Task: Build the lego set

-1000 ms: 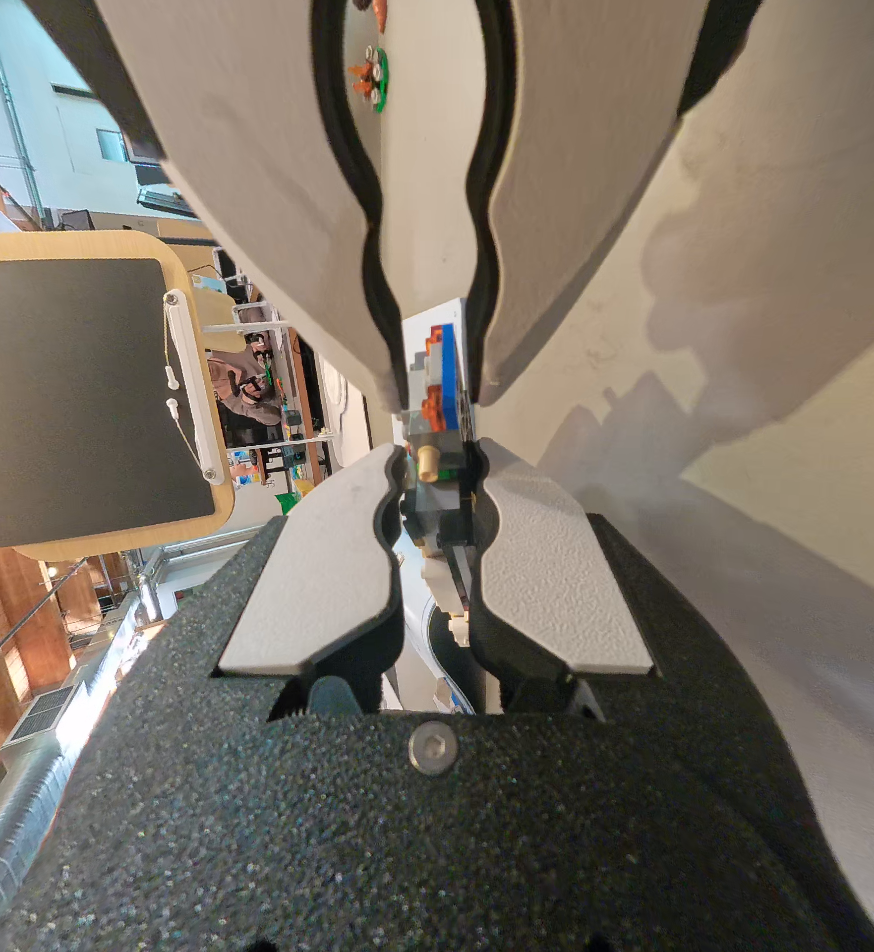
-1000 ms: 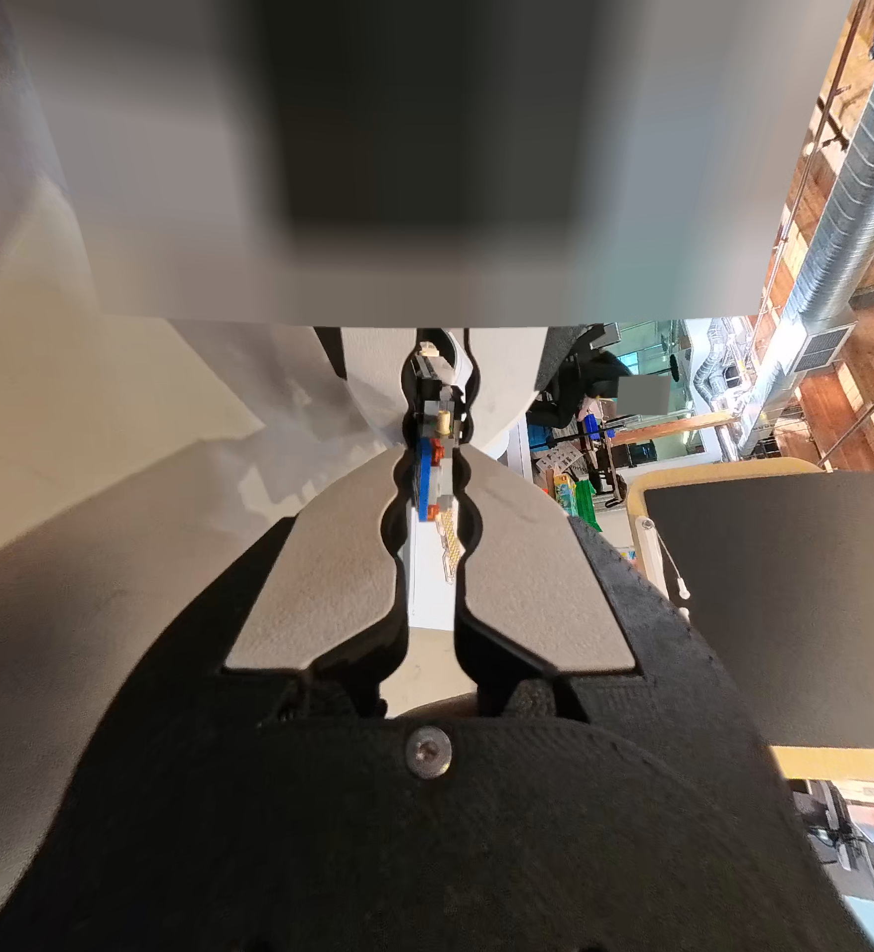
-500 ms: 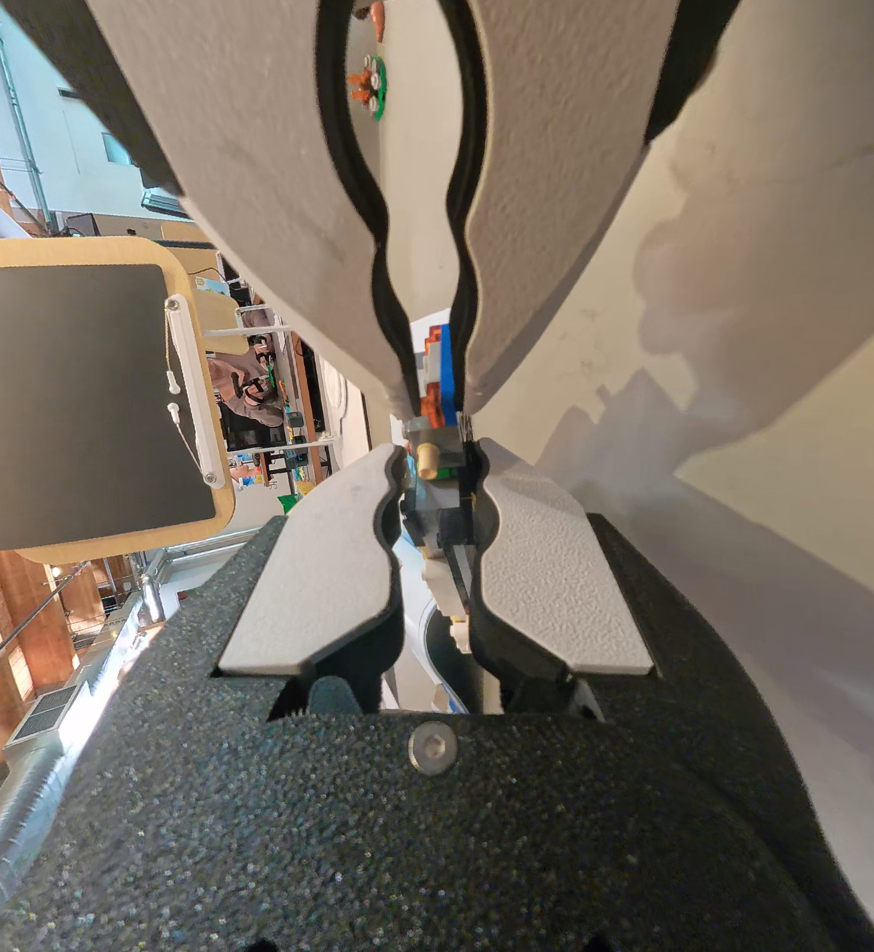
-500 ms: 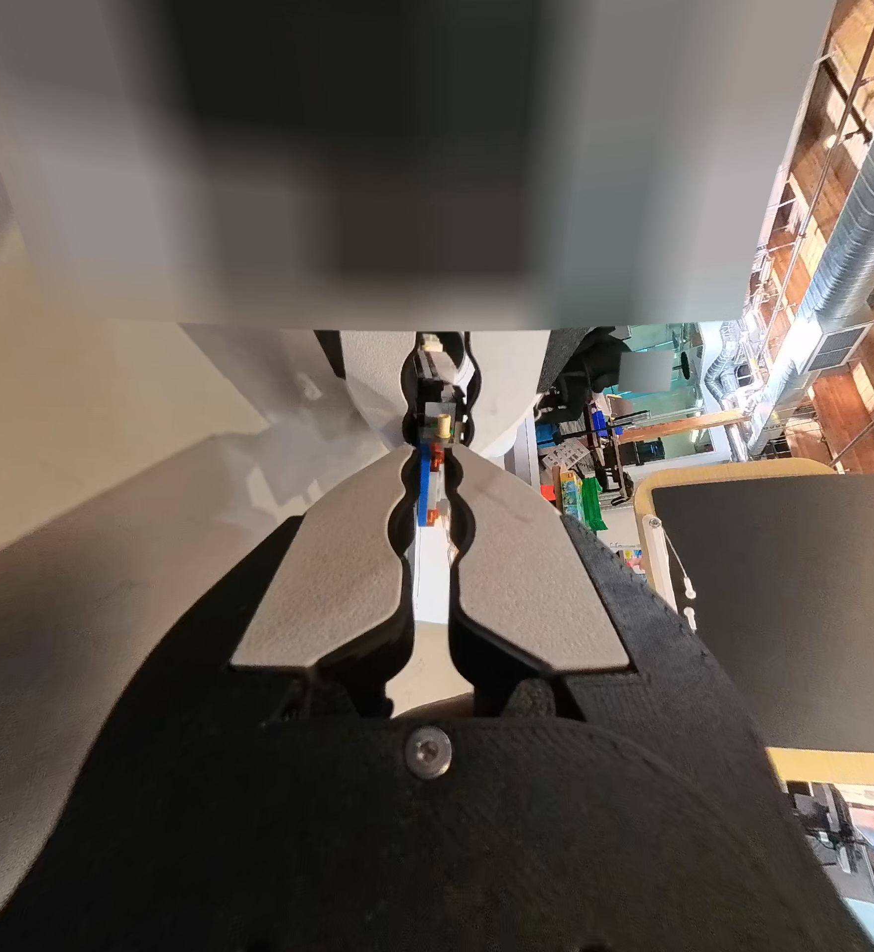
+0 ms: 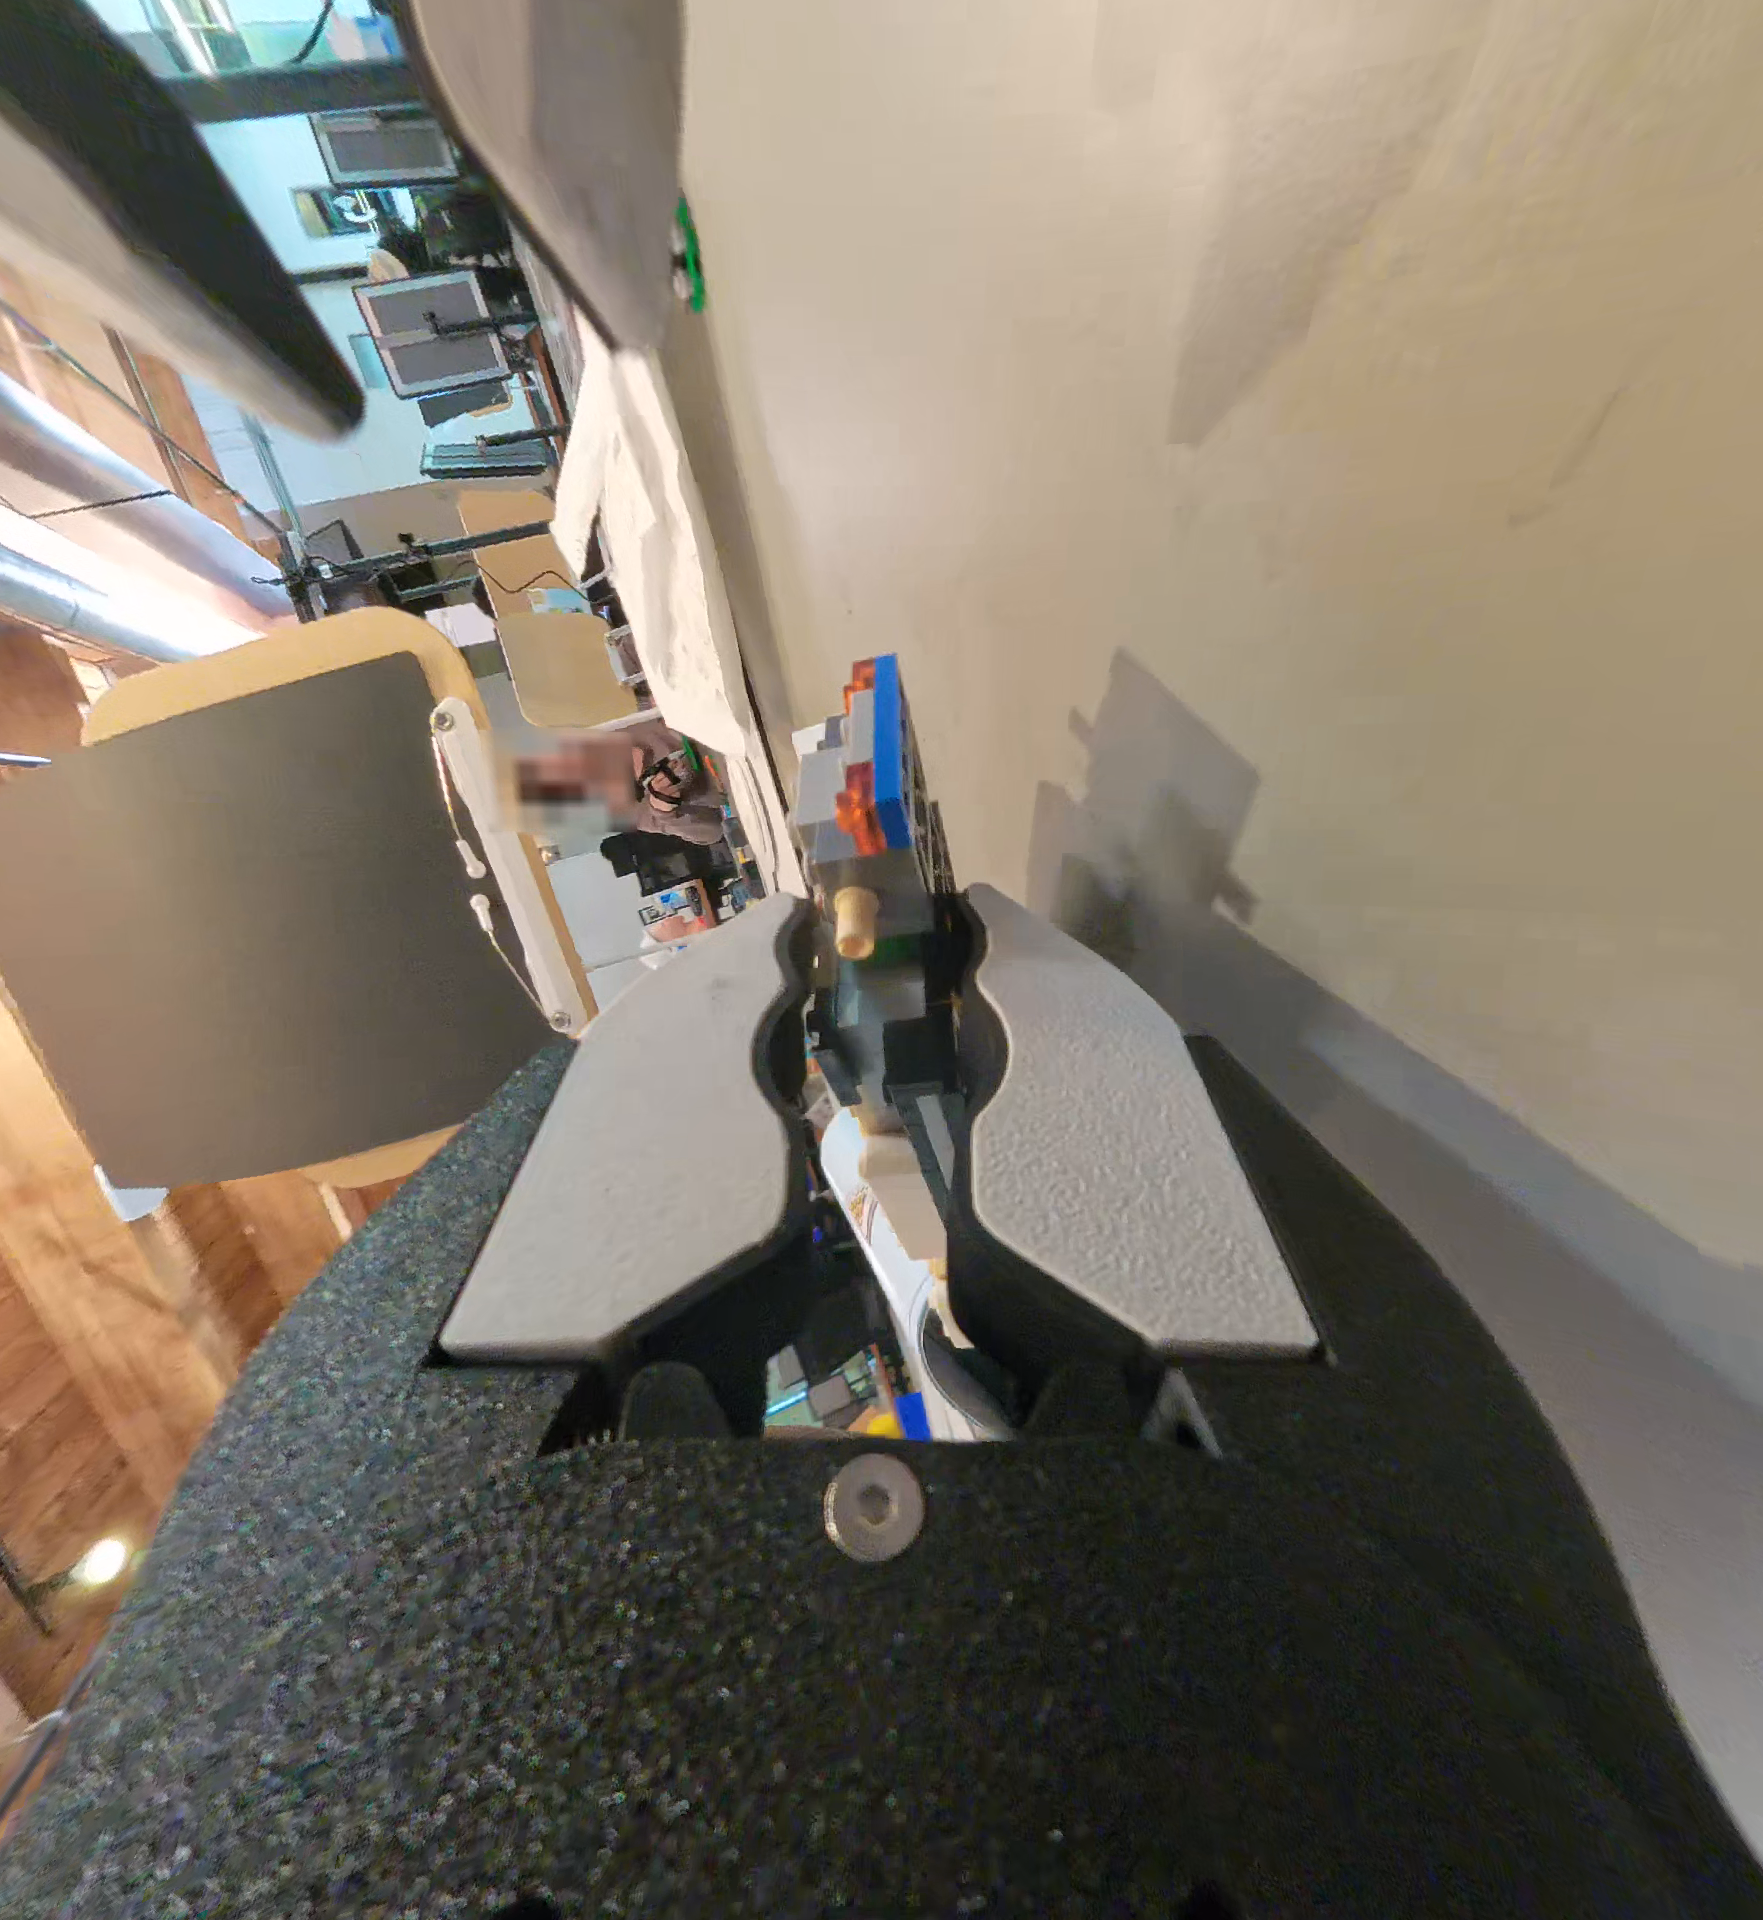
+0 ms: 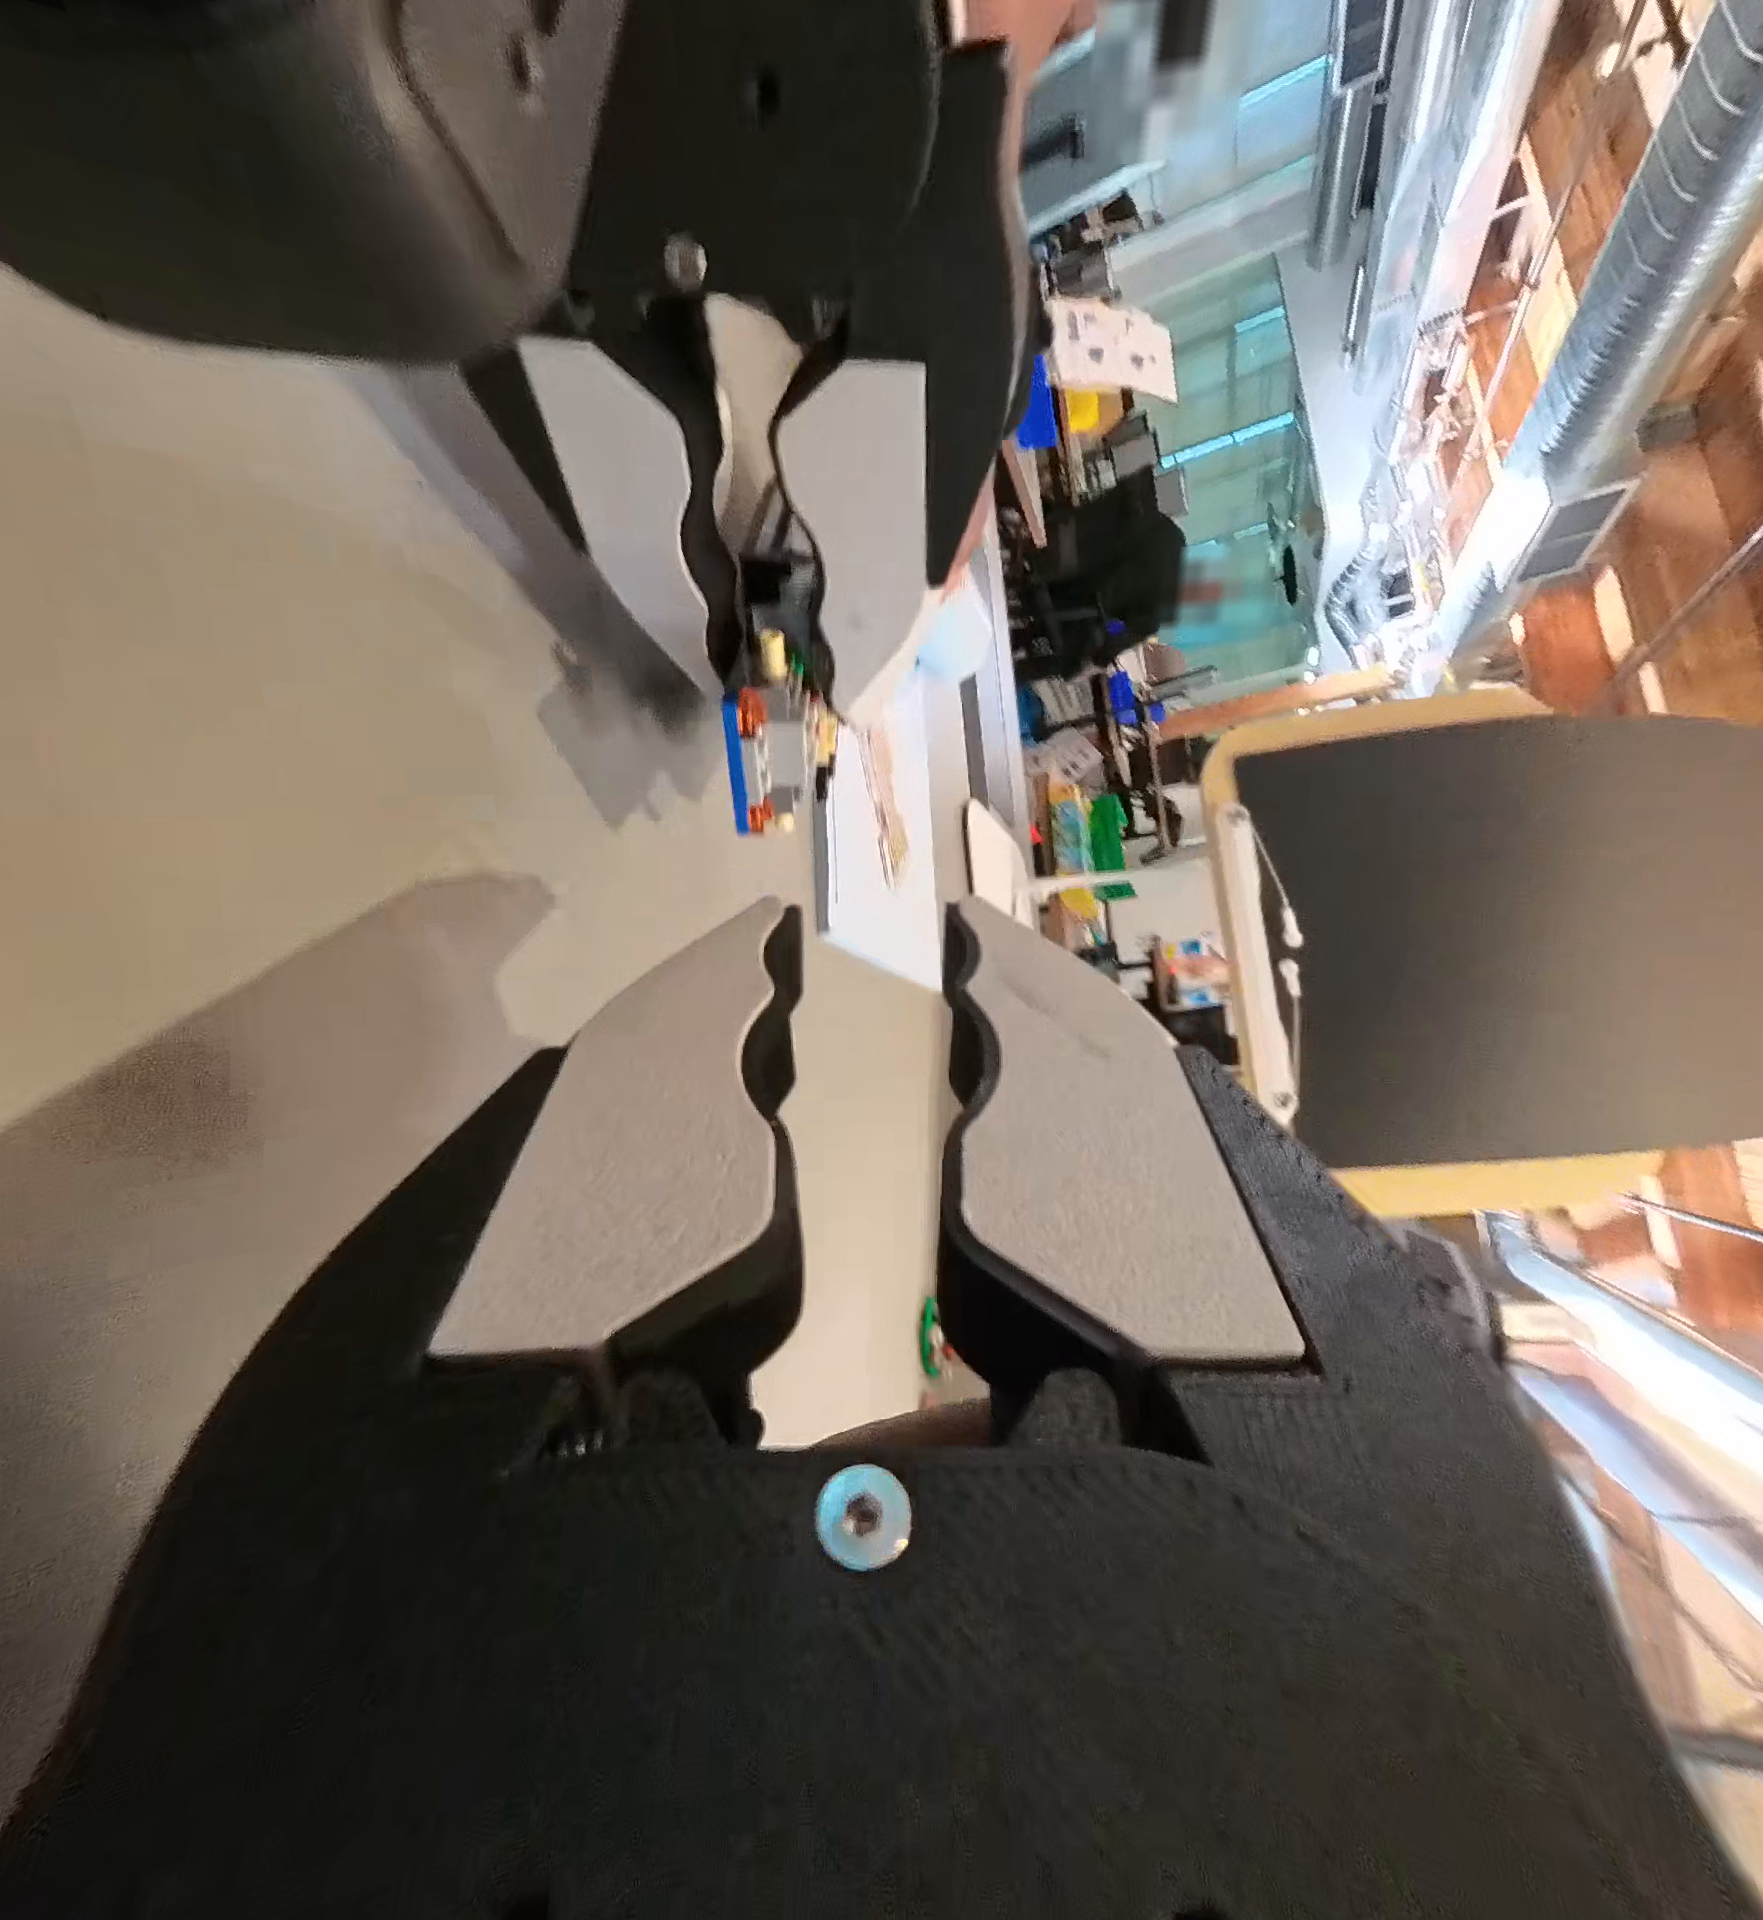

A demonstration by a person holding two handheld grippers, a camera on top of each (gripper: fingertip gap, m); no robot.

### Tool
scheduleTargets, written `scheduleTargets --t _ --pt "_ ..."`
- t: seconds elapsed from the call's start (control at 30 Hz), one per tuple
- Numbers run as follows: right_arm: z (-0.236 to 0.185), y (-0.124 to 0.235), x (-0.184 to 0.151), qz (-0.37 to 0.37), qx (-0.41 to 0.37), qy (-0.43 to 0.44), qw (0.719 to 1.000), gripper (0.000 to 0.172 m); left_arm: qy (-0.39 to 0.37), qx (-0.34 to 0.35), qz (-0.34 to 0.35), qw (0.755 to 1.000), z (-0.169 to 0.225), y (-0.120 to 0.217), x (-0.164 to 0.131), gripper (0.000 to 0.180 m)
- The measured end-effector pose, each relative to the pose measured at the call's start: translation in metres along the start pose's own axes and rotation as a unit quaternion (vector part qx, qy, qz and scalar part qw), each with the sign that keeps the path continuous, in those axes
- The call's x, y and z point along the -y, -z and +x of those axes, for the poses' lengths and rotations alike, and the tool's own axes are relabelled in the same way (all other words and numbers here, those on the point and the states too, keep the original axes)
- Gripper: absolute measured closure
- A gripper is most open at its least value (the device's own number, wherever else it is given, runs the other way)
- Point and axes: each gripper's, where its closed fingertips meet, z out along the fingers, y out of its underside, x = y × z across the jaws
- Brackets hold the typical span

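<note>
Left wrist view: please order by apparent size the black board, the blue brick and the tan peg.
1. Black board, though it stands at another distance than the bricks.
2. Blue brick.
3. Tan peg, the smallest.

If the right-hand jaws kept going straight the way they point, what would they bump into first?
Probably the toy brick model held by the other gripper; the open right gripper points roughly at it, though depth is unclear.

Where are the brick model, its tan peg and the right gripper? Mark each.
brick model [image 5: 882,764]: left wrist view, on its blue plate, ahead of the left gripper [image 5: 887,914] that clamps it.
tan peg [image 5: 854,921]: left wrist view, mid-shaft.
right gripper [image 6: 872,914]: right wrist view, midway between its open fingertips, nothing between them.
</note>
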Motion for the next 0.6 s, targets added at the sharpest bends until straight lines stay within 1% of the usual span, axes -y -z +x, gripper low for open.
scheduleTargets --t 0.07,0.13,0.17,0.2,0.27,0.33,0.4,0.47,0.53,0.6 --pt "-0.007 0.004 -0.008 -0.017 -0.004 0.008 1.000 0.147 -0.019 -0.005 -0.013 1.000 0.005 -0.003 0.002 0.155" --pt "-0.013 0.006 -0.012 -0.024 0.002 0.001 1.000 0.147 -0.040 -0.032 -0.026 0.998 0.016 -0.004 0.004 0.155" --pt "-0.015 0.006 -0.013 -0.025 0.006 -0.003 1.000 0.151 -0.047 -0.046 -0.038 0.997 0.021 -0.004 0.004 0.155" --pt "-0.016 0.007 -0.013 -0.026 0.011 -0.010 1.000 0.153 -0.057 -0.045 -0.047 0.996 0.020 -0.004 0.004 0.154" --pt "-0.016 0.007 -0.012 -0.026 0.017 -0.028 0.999 0.153 -0.071 -0.046 -0.043 0.995 0.018 -0.002 0.008 0.148" --pt "-0.017 0.007 -0.012 -0.026 0.024 -0.046 0.998 0.153 -0.052 -0.077 -0.047 0.995 0.021 0.002 0.008 0.146" --pt "-0.017 0.007 -0.015 -0.031 0.029 -0.057 0.997 0.153 -0.026 -0.098 -0.044 0.994 0.021 0.007 0.008 0.139" --pt "-0.016 0.007 -0.018 -0.036 0.031 -0.066 0.997 0.153 0.007 -0.132 -0.035 0.991 0.024 0.013 0.010 0.139" --pt "-0.015 0.007 -0.019 -0.037 0.029 -0.069 0.996 0.153 0.037 -0.142 -0.029 0.989 0.022 0.017 0.011 0.131" --pt "-0.015 0.007 -0.019 -0.039 0.025 -0.067 0.997 0.153 0.054 -0.151 -0.034 0.986 0.023 0.018 0.009 0.130"
